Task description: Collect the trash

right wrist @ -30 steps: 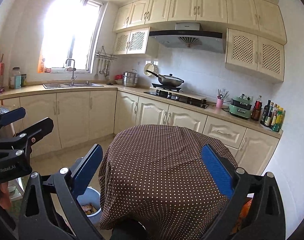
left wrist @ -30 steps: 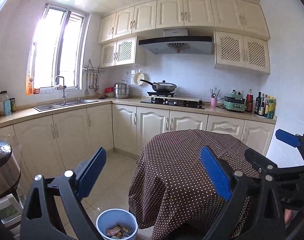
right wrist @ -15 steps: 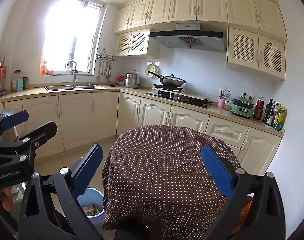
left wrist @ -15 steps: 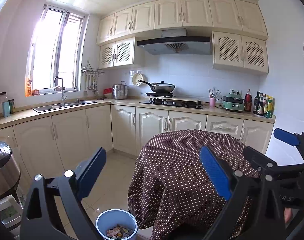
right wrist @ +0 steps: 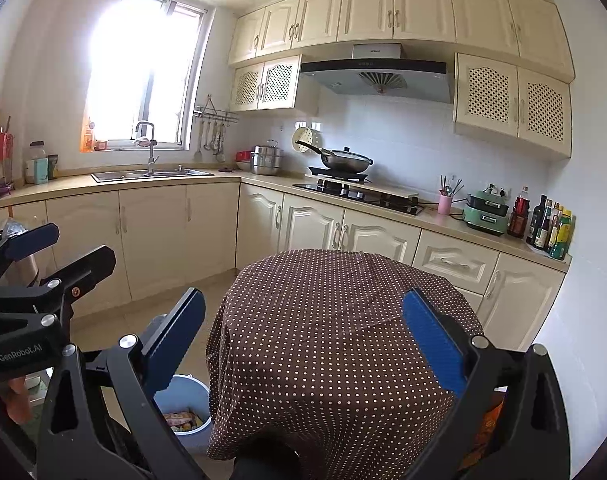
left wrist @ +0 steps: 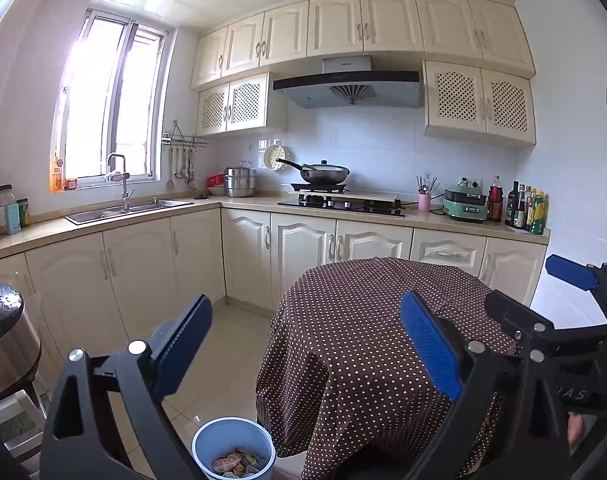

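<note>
**Hovering Over the Dotted Table, Both Grippers Empty**

Looking down the left gripper [left wrist: 307, 344], its blue pads are spread wide with nothing between them. Over on the other side, the right gripper [right wrist: 303, 340] is just as wide, nothing held there either. Each one shows up in the other's camera: the right one pokes in at the far right of the left view, the left one at the far left of the right view.

Dead ahead sits the round table [left wrist: 367, 320], draped in a brown cloth with white dots, its top bare. That hanging cloth is the big obstacle, filling the middle of both views and hiding whatever is under the table.

Down on the tiled floor, just beside the table's left edge, there's the pale blue trash bin [left wrist: 234, 446], upright, with crumpled wrappers [left wrist: 233, 462] lying in the bottom. From the right wrist view the bin [right wrist: 183, 400] is partly hidden behind the gripper's left finger and the cloth's edge.

Around the room: cream cabinets [right wrist: 151, 236] run along two walls, a sink [left wrist: 127, 210] under the bright window, a wok [right wrist: 345, 160] on the black hob beneath the range hood, a pink utensil cup [right wrist: 444, 204], a green cooker [right wrist: 485, 210] and a row of bottles [right wrist: 547, 224] at the counter's right end. A steel appliance [left wrist: 3, 340] stands at the far left of the left view.
</note>
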Demonstrator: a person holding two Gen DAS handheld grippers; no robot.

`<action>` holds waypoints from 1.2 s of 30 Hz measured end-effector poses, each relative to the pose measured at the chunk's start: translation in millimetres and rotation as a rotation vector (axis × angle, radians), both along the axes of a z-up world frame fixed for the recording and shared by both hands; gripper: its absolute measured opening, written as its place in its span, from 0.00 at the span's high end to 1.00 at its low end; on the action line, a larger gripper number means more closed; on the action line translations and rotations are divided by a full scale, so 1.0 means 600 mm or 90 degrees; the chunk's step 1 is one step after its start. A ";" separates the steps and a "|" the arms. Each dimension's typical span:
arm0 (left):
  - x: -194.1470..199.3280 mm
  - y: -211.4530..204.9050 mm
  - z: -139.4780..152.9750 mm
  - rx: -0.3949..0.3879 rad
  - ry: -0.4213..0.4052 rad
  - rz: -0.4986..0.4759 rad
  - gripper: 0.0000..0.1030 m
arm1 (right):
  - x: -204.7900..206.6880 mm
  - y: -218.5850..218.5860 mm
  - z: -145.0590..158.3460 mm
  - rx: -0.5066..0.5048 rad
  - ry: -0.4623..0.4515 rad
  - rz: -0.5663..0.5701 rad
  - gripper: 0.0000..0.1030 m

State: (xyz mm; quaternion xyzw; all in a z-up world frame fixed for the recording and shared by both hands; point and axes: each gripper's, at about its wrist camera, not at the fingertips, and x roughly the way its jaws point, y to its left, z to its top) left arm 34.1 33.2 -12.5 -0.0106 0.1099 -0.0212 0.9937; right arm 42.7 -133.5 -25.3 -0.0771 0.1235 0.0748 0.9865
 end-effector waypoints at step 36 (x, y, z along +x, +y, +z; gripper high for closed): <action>-0.002 0.003 -0.010 -0.003 0.005 -0.006 0.10 | -0.001 0.007 -0.002 0.005 0.009 0.004 0.07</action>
